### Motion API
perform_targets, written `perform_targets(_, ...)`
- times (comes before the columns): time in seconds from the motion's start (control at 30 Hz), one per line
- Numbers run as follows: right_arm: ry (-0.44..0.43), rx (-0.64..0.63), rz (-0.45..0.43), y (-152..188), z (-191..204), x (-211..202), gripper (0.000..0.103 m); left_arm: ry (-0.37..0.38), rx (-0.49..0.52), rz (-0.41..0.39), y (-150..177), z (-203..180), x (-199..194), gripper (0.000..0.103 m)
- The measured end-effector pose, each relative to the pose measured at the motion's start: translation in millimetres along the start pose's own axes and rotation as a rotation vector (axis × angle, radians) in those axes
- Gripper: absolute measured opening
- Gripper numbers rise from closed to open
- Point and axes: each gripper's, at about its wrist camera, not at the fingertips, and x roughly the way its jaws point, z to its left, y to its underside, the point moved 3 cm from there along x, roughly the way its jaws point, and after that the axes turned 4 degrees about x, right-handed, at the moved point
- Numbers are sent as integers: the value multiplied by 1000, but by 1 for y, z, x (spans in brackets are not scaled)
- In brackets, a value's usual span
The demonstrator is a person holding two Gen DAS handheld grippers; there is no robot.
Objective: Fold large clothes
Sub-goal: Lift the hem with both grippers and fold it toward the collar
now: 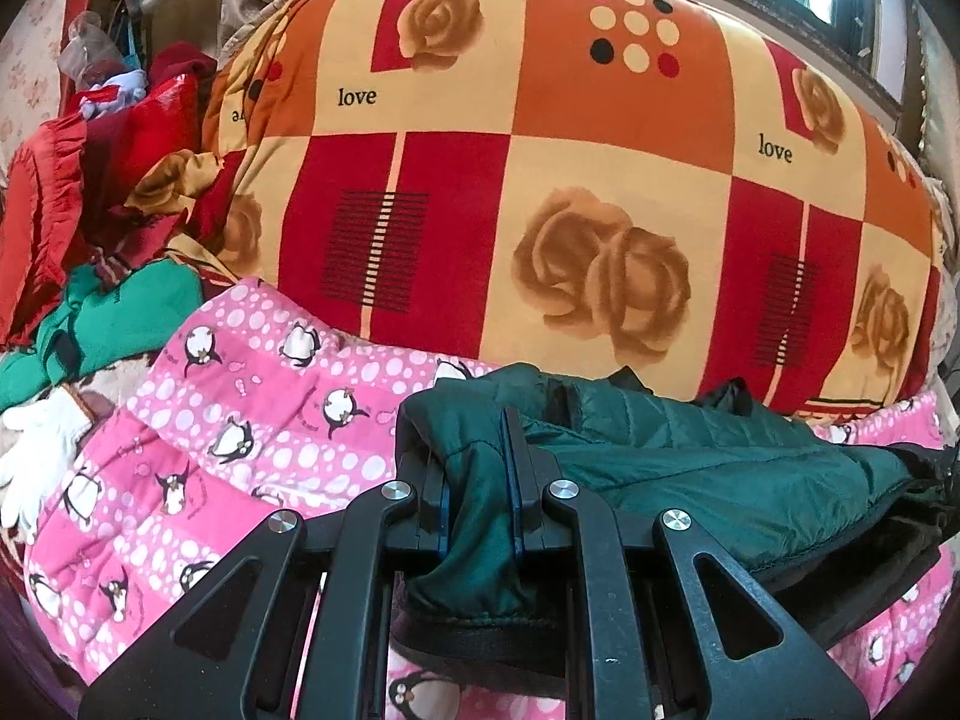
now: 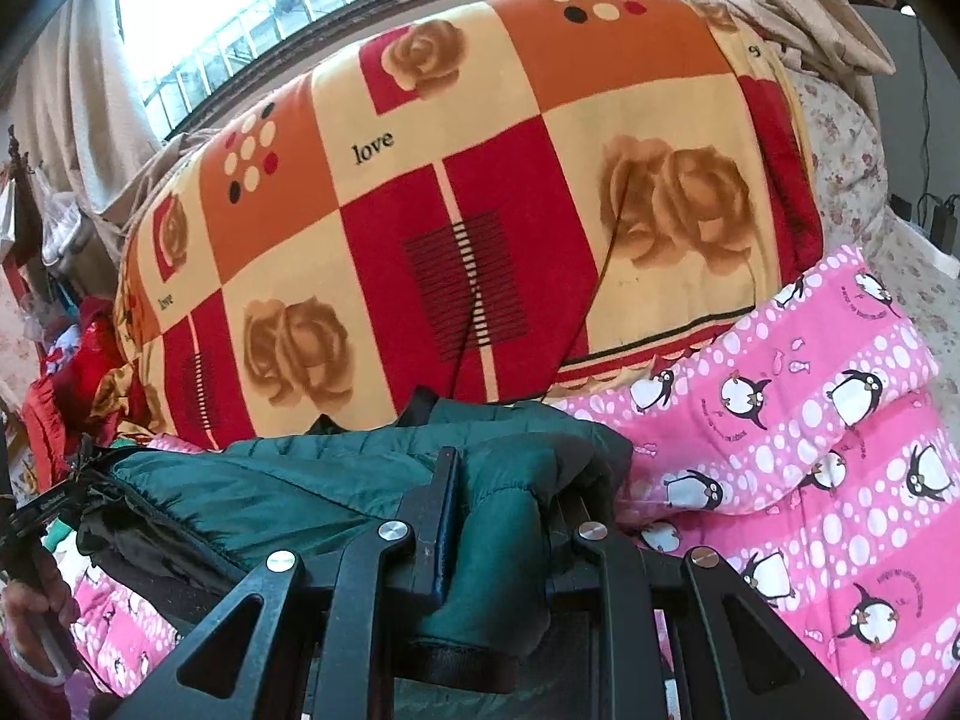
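Observation:
A dark green quilted jacket [image 1: 690, 456] with a black lining lies across a pink penguin-print quilt [image 1: 240, 420]. My left gripper [image 1: 477, 462] is shut on the jacket's left end, with green cloth bunched between its black fingers. My right gripper [image 2: 498, 498] is shut on the jacket's [image 2: 288, 492] right end, cloth bulging between its fingers. The jacket stretches between the two grippers just above the pink quilt [image 2: 810, 450]. The other gripper and the hand on it show at the left edge of the right wrist view [image 2: 30, 540].
A big rolled quilt [image 1: 540, 150] in red, orange and cream squares with roses lies right behind the jacket. A pile of red and green clothes [image 1: 90, 210] and a white glove [image 1: 36, 450] sit at the left. A window [image 2: 240, 0] is beyond.

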Motion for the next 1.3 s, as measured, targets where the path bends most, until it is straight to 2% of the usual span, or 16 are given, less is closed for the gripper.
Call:
perform_targets(0.33,50,-26,16,-12,2,40,19,-40,-12,43,-11,0,46,13)
perform_targets(0.57,86,-29,44,-18,2,88,19,-73,-44,94,-10,3,89,13)
perform_targets(0.8,117,3,102,-8,-16,138,19,-103,-23,103,-9,-4,116,13)
perform_targets(1.3,124,37,131,5,-29,171,19,-132,-2,113,-1,-10,144,14)
